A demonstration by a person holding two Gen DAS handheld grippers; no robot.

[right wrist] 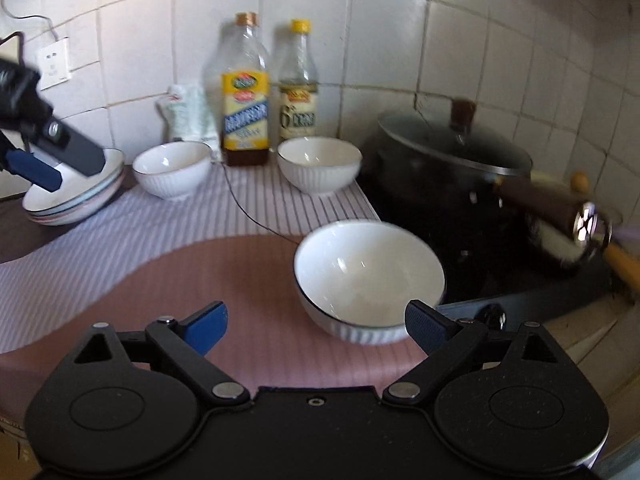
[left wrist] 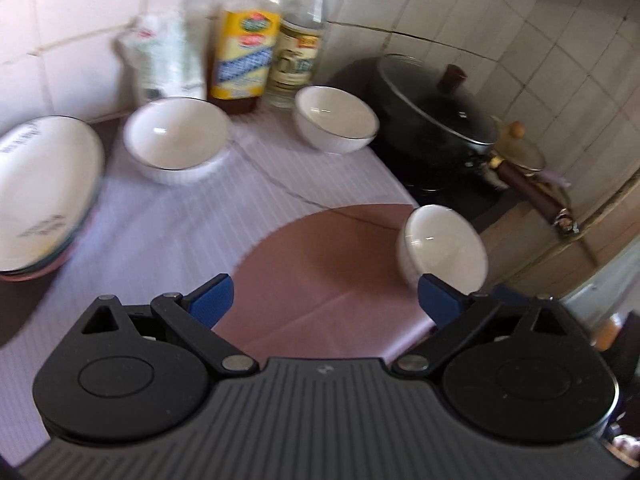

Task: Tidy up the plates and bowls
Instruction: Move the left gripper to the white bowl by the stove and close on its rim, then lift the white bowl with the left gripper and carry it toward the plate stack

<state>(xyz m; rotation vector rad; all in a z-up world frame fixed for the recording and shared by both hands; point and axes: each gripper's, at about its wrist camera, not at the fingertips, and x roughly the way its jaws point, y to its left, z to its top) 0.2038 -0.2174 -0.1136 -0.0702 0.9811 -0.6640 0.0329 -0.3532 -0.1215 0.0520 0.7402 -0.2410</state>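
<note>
In the right wrist view, the right hand-held gripper (right wrist: pixel 316 322) fills the bottom of the frame, its blue pads spread wide and clasping nothing. Just beyond it, right of centre, the near bowl (right wrist: pixel 370 280) sits on the pink mat of the counter (right wrist: pixel 120 224), mouth up and tipped slightly toward the camera. Its right rim lies close to the right pad, apart from it as far as I can tell. To take it well, I judge one pad should go inside the rim and the other outside on the ribbed wall, closing gently so the glazed surface does not slip.

The left hand-held gripper (left wrist: pixel 324 298) is likewise released and empty in its own view. In the right wrist view it hangs at the left edge, over the stack of plates (right wrist: pixel 72 204).

Farther up the frame, two more bowls stand upright on the striped cloth: the left bowl (right wrist: pixel 172 170) at centre left and the back bowl (right wrist: pixel 320 164) at centre. Being round, none has a long axis; each opens upward. The plates lie flat and nested at the left edge. Stacking the bowls would likely need each rim held level.

Behind them, two bottles (right wrist: pixel 244 92) and a pouch (right wrist: pixel 188 112) stand against the tiled wall. A lidded black pot (right wrist: pixel 452 152) fills the right.
</note>
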